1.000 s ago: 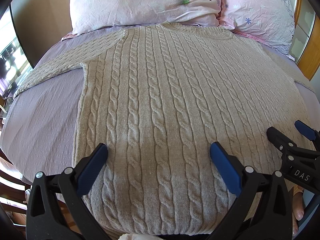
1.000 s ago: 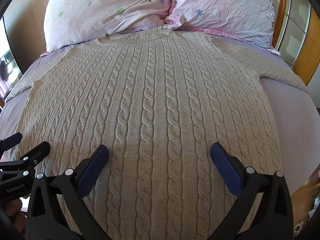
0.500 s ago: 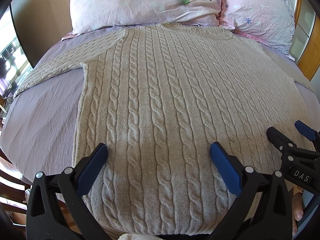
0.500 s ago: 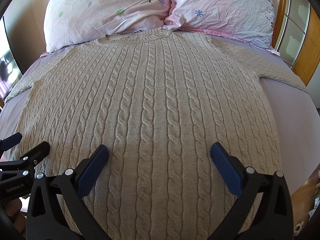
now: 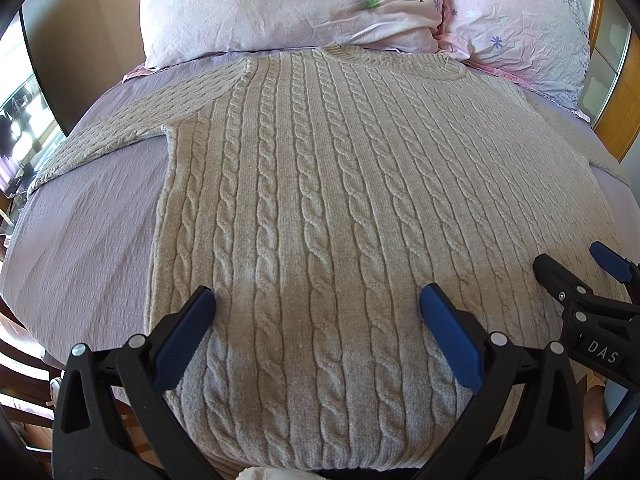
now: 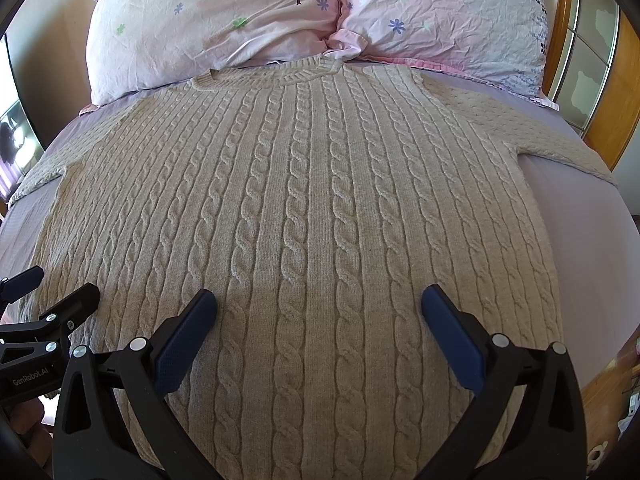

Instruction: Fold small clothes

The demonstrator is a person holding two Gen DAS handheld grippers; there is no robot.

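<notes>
- The bed (image 5: 80, 240) fills both views; its lilac sheet has a fine crinkled weave, and it bulges outward under the fisheye lens.
- A tan wall (image 5: 88, 40) stands behind the bed on the left, a wooden frame with glass panes (image 6: 592, 68) on the right.
- The sweater (image 5: 320, 200) lies flat and face up on the sheet, its ribbed collar at the pillows, its hem nearest the cameras, both sleeves spread sideways. It is a beige knit with raised vertical cables between plain ribs.
- Two pillows (image 6: 224, 20) lean at the head, in crumpled pink cases printed with small flowers and a tree.
- The left gripper (image 5: 316, 308) hangs over the hem's left part, its blue ridged pads wide apart and holding nothing.
- The right gripper (image 6: 318, 310) hangs over the hem's right part, likewise spread wide and holding nothing.
</notes>
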